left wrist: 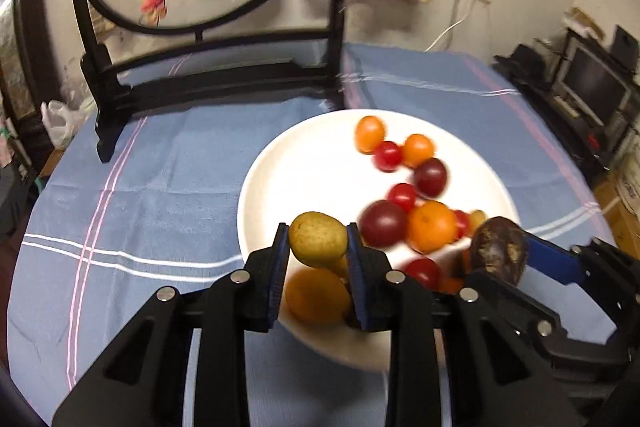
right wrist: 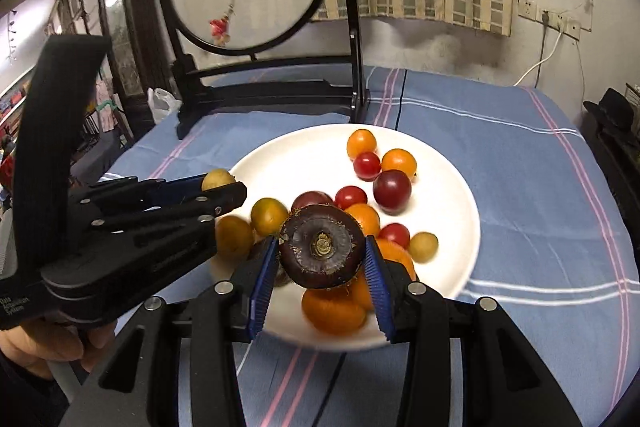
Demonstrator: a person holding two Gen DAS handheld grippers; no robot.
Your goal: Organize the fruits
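Fruits are heaped on a white plate (right wrist: 448,187) resting on a blue striped cloth (right wrist: 520,147), mostly toward the plate's six o'clock, with a few strung out toward one o'clock. A small yellow fruit (left wrist: 318,239) is clamped between the pads of the left gripper (left wrist: 318,259), above the plate's seven o'clock rim. A dark brown bulb (right wrist: 322,247) is gripped by the right gripper (right wrist: 322,267) over the pile. The picking-out step appears to be in hand; next, a separate place for each held piece is called for, none of which is shown.
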